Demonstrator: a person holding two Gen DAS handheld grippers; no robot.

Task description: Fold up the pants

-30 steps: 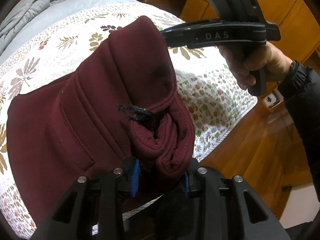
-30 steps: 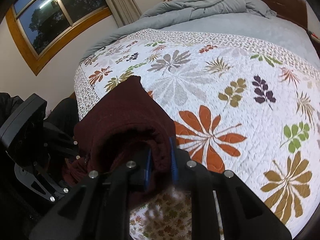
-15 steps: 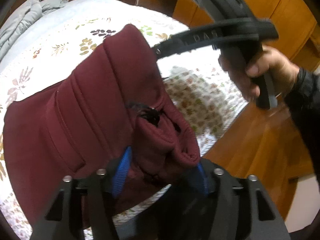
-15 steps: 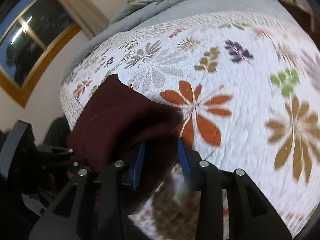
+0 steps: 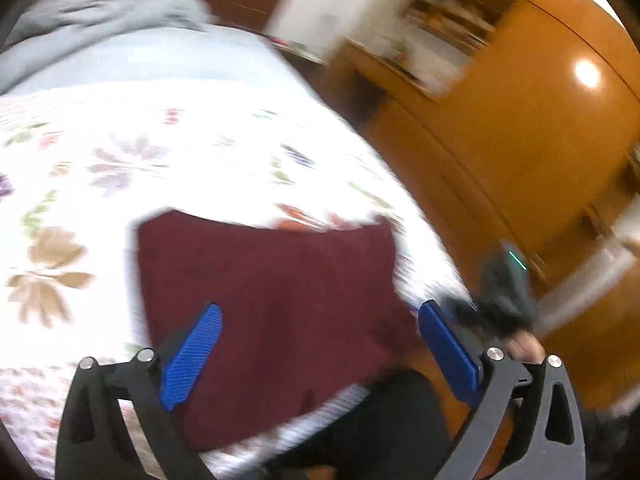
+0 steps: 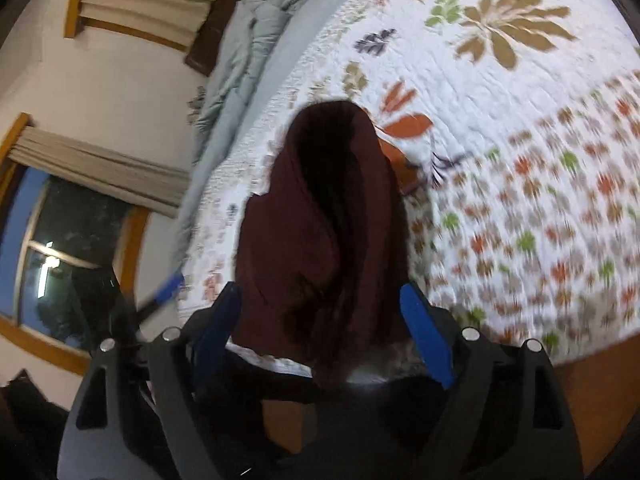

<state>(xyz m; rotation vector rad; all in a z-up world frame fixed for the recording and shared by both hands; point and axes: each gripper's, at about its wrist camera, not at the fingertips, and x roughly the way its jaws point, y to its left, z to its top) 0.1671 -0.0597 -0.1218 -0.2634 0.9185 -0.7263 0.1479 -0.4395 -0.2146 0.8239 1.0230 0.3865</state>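
Item, left: grey duvet [image 5: 100,12], bunched at the head of the bed, well beyond the pants and clear of the work. Item: floral quilt [image 5: 120,152], spread over the bed, serving as the folding surface. Item, centre: maroon pants [image 5: 272,300], lying on the quilt near the bed's foot edge as a compact folded block, seemingly set there so the fold would hold flat; in the right wrist view the pants [image 6: 332,220] showed a raised, rumpled ridge with a dark hollow, so the stack was judged not fully settled. Item: left tool [image 5: 320,344], jaws wide and just opened, blue pads standing apart on either side of the pants with nothing pressed between them, judged a release after laying the fold. Item: right tool [image 6: 324,320], jaws likewise wide and just opened, the cloth's near end lying between the pads but not pinched. Item, right of the pants: the right tool [image 5: 500,292] again, blurred in the left wrist view, with a hand [image 5: 524,346] behind it, near the bed edge. Item, beyond the bed: orange wooden cabinets [image 5: 520,140] and a window [image 6: 60,240] with curtain; neither obstructed. Obstruction: none seen on the quilt around the pants; heavy motion blur limited detail.
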